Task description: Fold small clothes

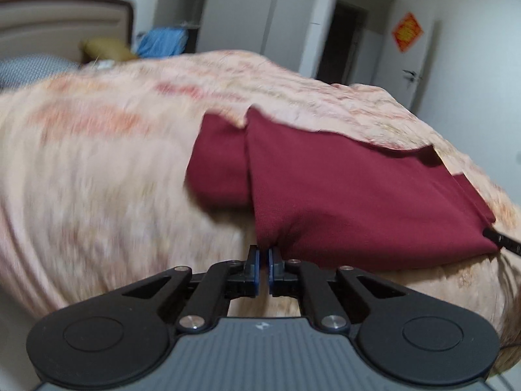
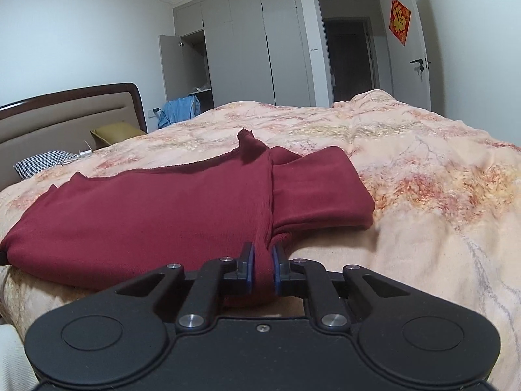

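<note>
My right wrist view is sharp: the right gripper clamps a bunched fold of the dark red garment, which lies on the bed's peach patterned quilt. The left wrist view is blurred; there my left gripper sits at the garment's near edge, its jaws narrow, and I cannot tell whether cloth is caught between them. Only the right view shows clearly the padded headboard, a checked pillow and the grey wardrobe. The knit looks soft, its sleeve folded over.
</note>
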